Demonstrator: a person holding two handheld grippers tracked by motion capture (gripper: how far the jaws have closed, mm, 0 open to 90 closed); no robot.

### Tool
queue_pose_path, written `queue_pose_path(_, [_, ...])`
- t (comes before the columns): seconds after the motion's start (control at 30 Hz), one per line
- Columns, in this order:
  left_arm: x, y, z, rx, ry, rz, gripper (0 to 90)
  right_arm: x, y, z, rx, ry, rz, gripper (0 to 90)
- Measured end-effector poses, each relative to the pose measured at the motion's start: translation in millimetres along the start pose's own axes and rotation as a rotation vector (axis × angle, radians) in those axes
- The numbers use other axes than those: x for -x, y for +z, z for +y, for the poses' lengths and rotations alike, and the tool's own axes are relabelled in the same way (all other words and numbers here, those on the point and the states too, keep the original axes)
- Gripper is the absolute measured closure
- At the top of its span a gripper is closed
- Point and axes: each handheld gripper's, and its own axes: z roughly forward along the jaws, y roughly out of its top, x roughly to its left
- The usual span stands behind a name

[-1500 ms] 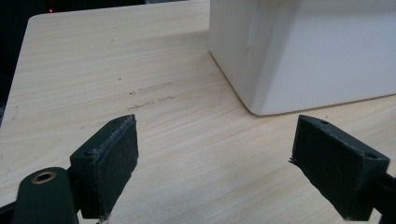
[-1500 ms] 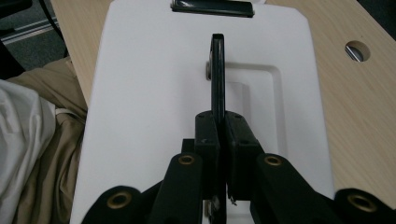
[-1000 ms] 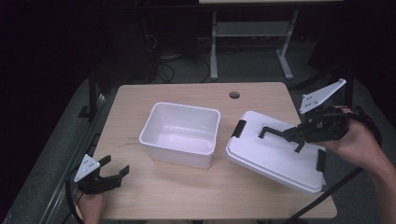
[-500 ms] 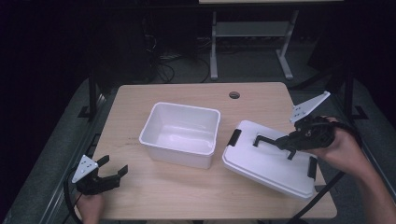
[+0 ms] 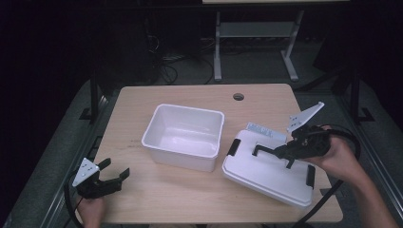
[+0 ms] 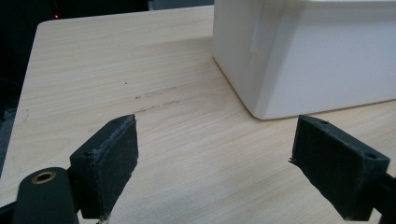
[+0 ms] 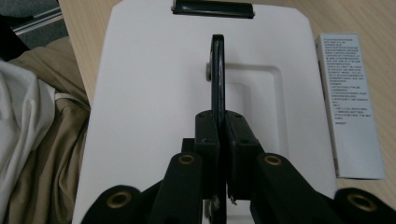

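Observation:
A white lid with black side clips lies low over the right part of the wooden table. Its black handle stands up, and my right gripper is shut on that handle. In the right gripper view the jaws pinch the thin black handle above the white lid. An open white tub sits mid-table, left of the lid. My left gripper rests open at the table's front left corner, nothing between its pads; in its own view the tub stands just ahead to the right.
A white printed label card lies on the table beside the lid's far edge, seen as a card in the right gripper view. A round cable hole marks the table's back. A metal stand is on the floor behind.
My right gripper has come down and slightly leftward with the lid, bringing it from a tilted, raised pose to low over the table. The left gripper has stayed put.

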Motion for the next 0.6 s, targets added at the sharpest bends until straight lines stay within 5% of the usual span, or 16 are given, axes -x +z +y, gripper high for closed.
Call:
queue_pose_path(0.33, [0.1,-0.4,-0.4,0.0,-0.003,0.002,13.6,1.0,16.5,-7.6,-0.02,0.012,0.017,84.6])
queue_pose_path(0.6, [0.7,0.1,-1.0,-0.005,-0.001,0.001,13.6,6.1,46.2,-24.3,-0.037,0.037,0.034,84.6])
